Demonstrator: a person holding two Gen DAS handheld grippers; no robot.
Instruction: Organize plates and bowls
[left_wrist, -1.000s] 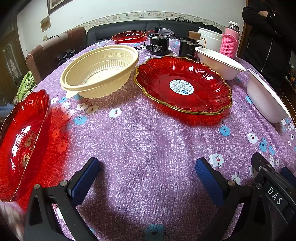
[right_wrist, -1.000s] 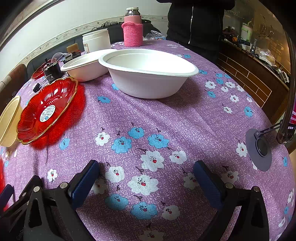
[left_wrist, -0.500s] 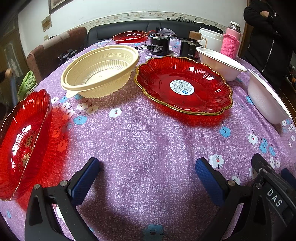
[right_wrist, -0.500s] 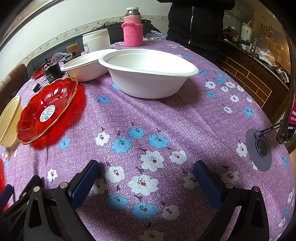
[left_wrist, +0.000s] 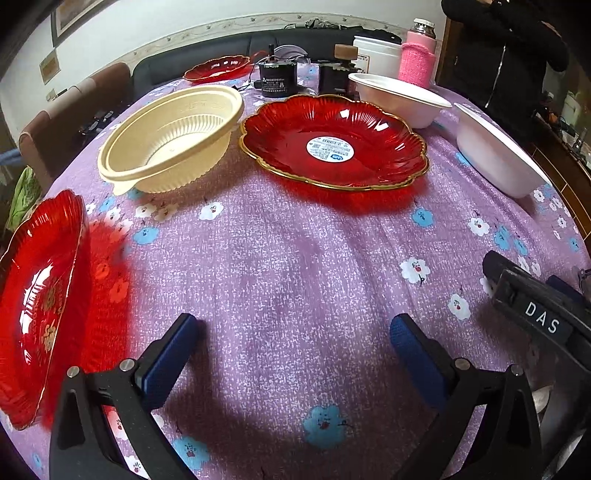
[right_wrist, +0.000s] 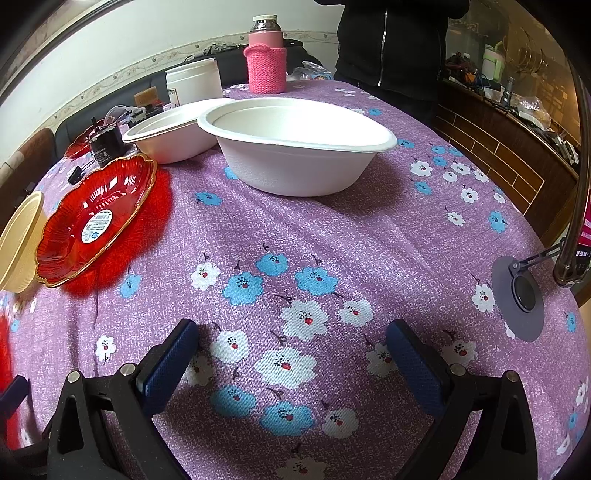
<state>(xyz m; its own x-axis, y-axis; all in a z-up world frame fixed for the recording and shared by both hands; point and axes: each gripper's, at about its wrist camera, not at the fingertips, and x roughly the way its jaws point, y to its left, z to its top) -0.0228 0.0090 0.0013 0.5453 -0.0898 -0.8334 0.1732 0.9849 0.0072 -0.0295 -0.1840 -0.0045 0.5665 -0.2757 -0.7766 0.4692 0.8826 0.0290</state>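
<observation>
Left wrist view: left gripper spread, empty | right gripper likewise | red plate at 12 o'clock | nothing gathered; reach next.

I see a white wall with a patterned border strip, a framed picture upper left, a dark sofa behind the counter, brown chairs on the left, and a wooden sideboard on the right.

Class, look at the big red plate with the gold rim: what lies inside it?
Inside the red plate only a round white sticker shows at its centre; no food or dish. What the sticker covers cannot be seen.
</observation>
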